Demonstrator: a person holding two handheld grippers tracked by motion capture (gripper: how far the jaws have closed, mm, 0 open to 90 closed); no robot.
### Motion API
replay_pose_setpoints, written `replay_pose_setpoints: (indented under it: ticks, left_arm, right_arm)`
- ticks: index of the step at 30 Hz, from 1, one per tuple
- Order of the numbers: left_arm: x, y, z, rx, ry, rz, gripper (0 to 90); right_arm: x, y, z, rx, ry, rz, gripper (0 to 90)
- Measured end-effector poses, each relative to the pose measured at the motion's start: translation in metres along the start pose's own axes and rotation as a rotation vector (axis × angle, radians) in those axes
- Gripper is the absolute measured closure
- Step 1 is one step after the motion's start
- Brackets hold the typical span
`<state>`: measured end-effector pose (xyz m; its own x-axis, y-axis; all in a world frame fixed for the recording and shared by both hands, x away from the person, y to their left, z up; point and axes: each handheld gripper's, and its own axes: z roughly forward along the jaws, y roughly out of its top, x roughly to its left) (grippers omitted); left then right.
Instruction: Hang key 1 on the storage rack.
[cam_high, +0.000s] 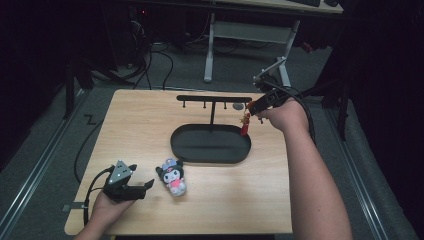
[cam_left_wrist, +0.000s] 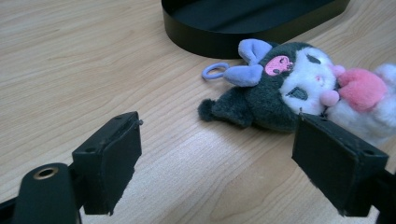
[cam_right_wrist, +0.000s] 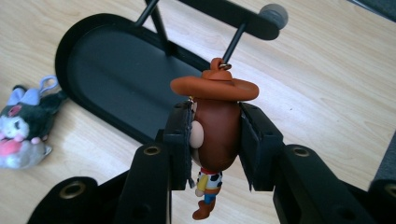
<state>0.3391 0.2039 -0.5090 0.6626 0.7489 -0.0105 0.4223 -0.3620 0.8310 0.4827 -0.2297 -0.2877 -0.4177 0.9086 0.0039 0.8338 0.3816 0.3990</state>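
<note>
My right gripper (cam_right_wrist: 215, 140) is shut on the head of a small cowboy figure (cam_right_wrist: 214, 135) with a brown hat, a keychain charm. It hangs in the air by the right end of the black hook rack (cam_high: 214, 98), and the figure (cam_high: 245, 122) dangles below the gripper (cam_high: 253, 107). Its top loop sits close to one of the rack's pegs (cam_right_wrist: 236, 39). A dark plush toy (cam_high: 172, 176) with a purple bow and pink heart lies on the table. My left gripper (cam_high: 145, 187) rests open just left of the plush (cam_left_wrist: 289, 84), with nothing between its pads.
The rack stands in a black oval tray (cam_high: 210, 156) at the middle of the wooden table (cam_high: 250, 200). The plush has a purple ring (cam_left_wrist: 215, 71) at its head. Beyond the table's far edge are desk legs (cam_high: 208, 50) and cables on the floor.
</note>
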Motion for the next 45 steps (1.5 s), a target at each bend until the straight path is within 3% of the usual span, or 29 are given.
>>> replay_pose_setpoints:
  ticks: [11, 20, 28, 39, 45]
  left_arm:
    - [0.003, -0.001, -0.002, -0.003, 0.005, -0.013, 16.1]
    - [0.003, -0.001, -0.004, -0.002, 0.005, -0.012, 16.1]
    - [0.001, -0.001, -0.002, 0.004, 0.007, -0.007, 16.1]
    - [0.001, -0.001, -0.002, 0.010, 0.006, -0.004, 16.1]
    - [0.002, -0.001, -0.001, 0.012, 0.004, -0.006, 16.1]
  right_arm:
    - [-0.009, 0.012, 0.012, -0.005, -0.010, 0.026, 66.9]
    - [-0.020, -0.006, 0.024, 0.016, -0.018, 0.062, 66.8]
    - [-0.026, -0.021, 0.045, 0.020, -0.002, 0.083, 66.8]
    - [-0.025, -0.021, 0.080, 0.007, 0.009, 0.101, 66.2]
    - [-0.022, -0.019, 0.091, 0.007, 0.026, 0.107, 57.2]
